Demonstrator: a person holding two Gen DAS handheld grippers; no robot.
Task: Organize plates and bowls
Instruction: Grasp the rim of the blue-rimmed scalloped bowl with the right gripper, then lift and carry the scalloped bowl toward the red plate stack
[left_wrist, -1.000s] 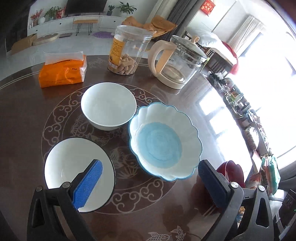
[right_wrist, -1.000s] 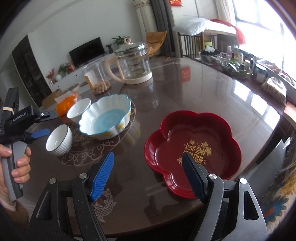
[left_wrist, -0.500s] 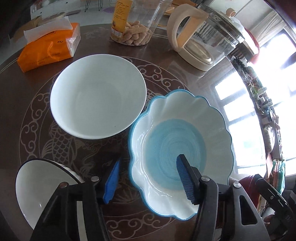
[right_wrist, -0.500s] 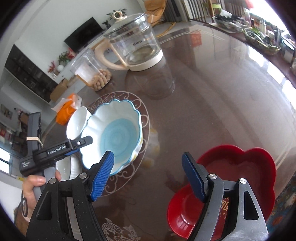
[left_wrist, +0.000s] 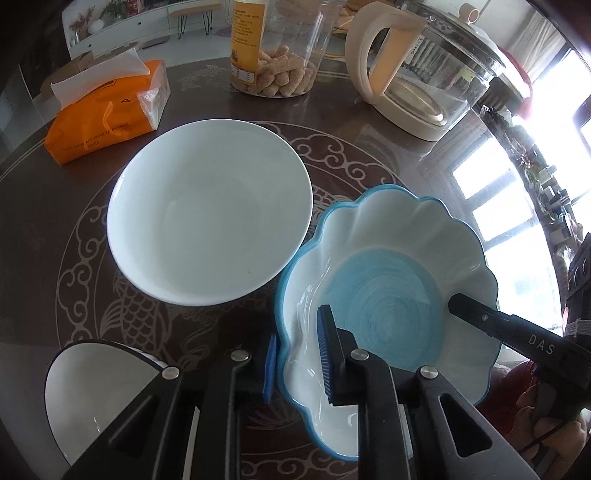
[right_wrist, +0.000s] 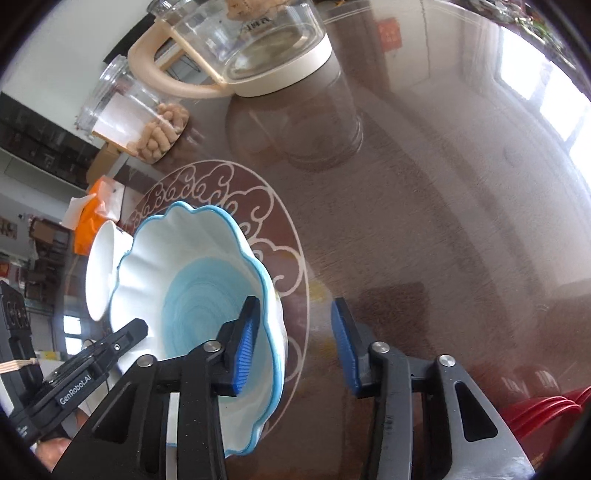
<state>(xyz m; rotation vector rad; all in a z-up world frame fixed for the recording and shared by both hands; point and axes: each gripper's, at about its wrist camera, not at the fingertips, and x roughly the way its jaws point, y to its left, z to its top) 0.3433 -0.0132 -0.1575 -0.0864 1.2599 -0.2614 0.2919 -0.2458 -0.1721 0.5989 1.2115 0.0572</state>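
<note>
Since the earlier frames both tools have dropped low onto the scalloped blue bowl (left_wrist: 388, 295). The left tool (left_wrist: 297, 363) now straddles its near rim with jaws narrowed, one pad outside and one inside — whether they actually pinch the wall I cannot tell. The right tool (right_wrist: 295, 347) stands open across the opposite rim, one pad inside the bowl, the other outside and well clear of the wall. The bowl sits on the dark patterned surface (left_wrist: 332, 155), just beside the plain white bowl (left_wrist: 210, 210); a small dark-rimmed bowl (left_wrist: 96, 391) lies at the near left, a red dish (right_wrist: 546, 413) off to the right. The step in hand looks like a two-handed grasp of the blue bowl. Next, both tools must close firmly before any lift — probably towards the red dish.
</note>
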